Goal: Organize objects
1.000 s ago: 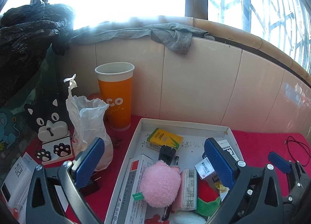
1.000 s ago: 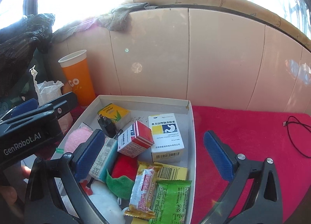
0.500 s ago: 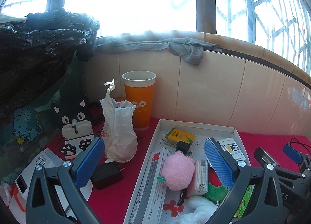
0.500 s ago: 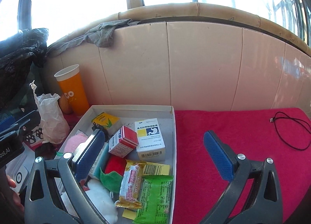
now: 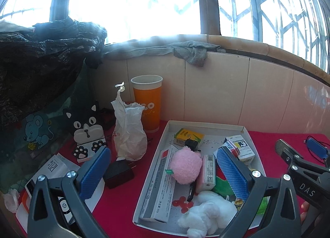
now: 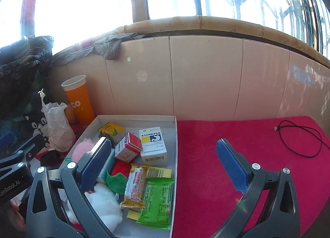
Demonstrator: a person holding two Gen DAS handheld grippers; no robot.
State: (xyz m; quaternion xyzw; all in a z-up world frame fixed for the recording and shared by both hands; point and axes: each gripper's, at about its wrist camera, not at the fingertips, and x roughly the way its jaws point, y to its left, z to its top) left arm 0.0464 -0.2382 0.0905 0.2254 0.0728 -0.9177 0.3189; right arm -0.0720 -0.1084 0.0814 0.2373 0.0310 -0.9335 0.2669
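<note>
A white cardboard tray [image 5: 206, 124] [image 6: 136, 117] on the red cloth holds a pink pompom [image 5: 186, 168], a long sealant box [image 5: 159, 184], a white plush toy [image 5: 206, 215], a yellow box [image 5: 188, 136], a white medicine box [image 6: 152, 143], a red-topped box [image 6: 129, 149] and a green packet [image 6: 157, 198]. My left gripper [image 5: 164, 173] is open and empty above the tray's left edge. My right gripper [image 6: 163, 165] is open and empty above the tray's right edge.
Left of the tray stand an orange paper cup [image 5: 146, 103], a crumpled white bag [image 5: 129, 132], a black charger [image 5: 118, 174] and a cat-shaped stand [image 5: 86, 132]. A black cable [image 6: 299, 139] lies on the red cloth at right. A tiled wall is behind.
Both grippers have pulled back and up from the tray, so more of the table and window shows. Both stay open and empty.
</note>
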